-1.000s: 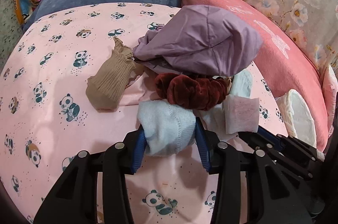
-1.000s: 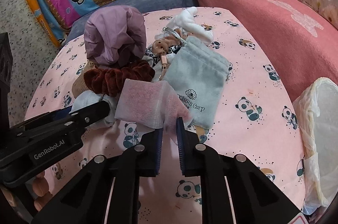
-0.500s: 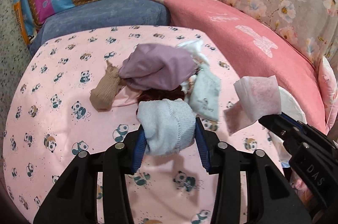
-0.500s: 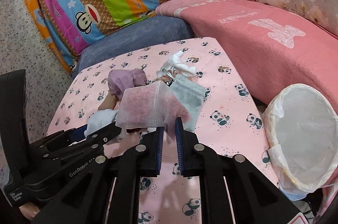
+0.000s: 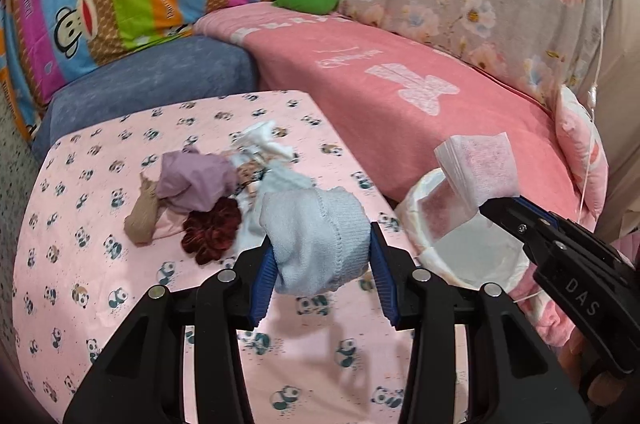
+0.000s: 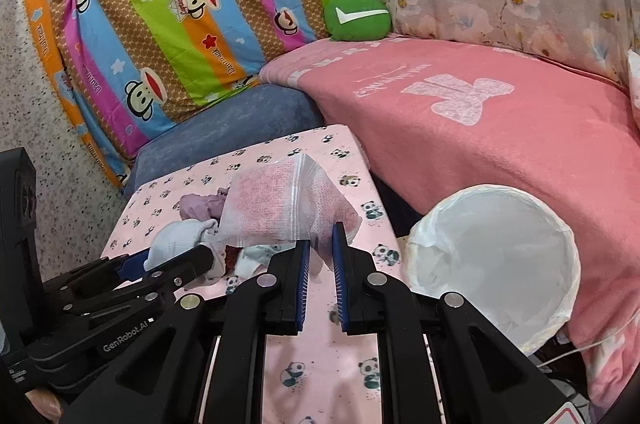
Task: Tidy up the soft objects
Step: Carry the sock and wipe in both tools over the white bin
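Note:
My left gripper (image 5: 320,256) is shut on a light blue knitted sock (image 5: 316,236) and holds it high above the panda-print sheet (image 5: 80,224). My right gripper (image 6: 320,248) is shut on a clear zip bag with pink cloth inside (image 6: 280,208); the same bag (image 5: 480,168) hangs over the white-lined bin (image 5: 472,252) in the left wrist view. On the sheet lie a purple cloth (image 5: 196,180), a dark red scrunchie (image 5: 212,230), a tan stocking (image 5: 142,214) and a pale grey pouch (image 5: 284,180).
The white-lined bin (image 6: 496,256) stands at the sheet's right edge, against a pink blanket (image 6: 480,128). A blue cushion (image 5: 152,84), a striped monkey-print pillow (image 6: 168,8) and a green plush (image 6: 356,16) lie at the back. Floral fabric covers the far right.
Both grippers have risen well above the pile, each still holding its item. The right one has carried the zip bag rightward over the bin; the pile now looks small and far below.

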Demonstrator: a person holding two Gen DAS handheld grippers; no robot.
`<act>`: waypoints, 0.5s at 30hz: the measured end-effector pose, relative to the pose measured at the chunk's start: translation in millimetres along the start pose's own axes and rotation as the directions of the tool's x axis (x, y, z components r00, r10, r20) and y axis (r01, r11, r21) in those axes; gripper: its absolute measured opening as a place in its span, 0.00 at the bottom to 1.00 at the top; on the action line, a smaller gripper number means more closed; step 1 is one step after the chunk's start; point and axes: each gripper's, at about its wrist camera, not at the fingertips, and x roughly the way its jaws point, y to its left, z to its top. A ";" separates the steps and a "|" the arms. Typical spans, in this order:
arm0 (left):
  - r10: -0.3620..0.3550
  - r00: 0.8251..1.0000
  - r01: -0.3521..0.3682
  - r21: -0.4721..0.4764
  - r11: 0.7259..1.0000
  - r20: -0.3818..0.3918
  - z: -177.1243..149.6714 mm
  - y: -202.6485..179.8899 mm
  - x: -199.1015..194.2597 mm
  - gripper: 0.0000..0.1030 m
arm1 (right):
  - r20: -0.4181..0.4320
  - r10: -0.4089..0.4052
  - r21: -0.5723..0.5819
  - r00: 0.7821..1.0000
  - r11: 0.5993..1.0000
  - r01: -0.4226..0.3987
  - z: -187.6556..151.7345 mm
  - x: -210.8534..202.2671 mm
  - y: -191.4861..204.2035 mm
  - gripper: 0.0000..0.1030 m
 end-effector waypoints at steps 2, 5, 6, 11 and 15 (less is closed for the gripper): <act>-0.019 1.000 0.019 0.019 1.000 0.002 3.1 -11.6 -0.3 0.40 | 0.011 -0.015 0.013 1.000 1.000 0.015 0.8 -8.8 -13.1 0.12; -0.038 0.999 0.038 0.047 0.998 0.011 3.7 -28.2 -2.2 0.40 | 0.021 -0.047 0.023 0.999 0.999 0.046 1.0 -20.0 -32.9 0.12; -0.040 0.999 0.040 0.058 0.998 0.012 3.6 -33.2 -1.7 0.40 | 0.023 -0.054 0.027 0.998 0.998 0.053 0.5 -22.4 -38.2 0.12; -0.051 0.999 0.050 0.100 0.994 0.008 2.9 -57.3 -0.5 0.40 | 0.032 -0.085 0.064 0.996 0.995 0.083 -2.7 -33.0 -66.1 0.12; -0.054 0.998 0.052 0.131 0.990 0.015 3.3 -72.3 -2.6 0.40 | 0.035 -0.101 0.076 0.994 0.992 0.098 -5.5 -37.8 -81.0 0.12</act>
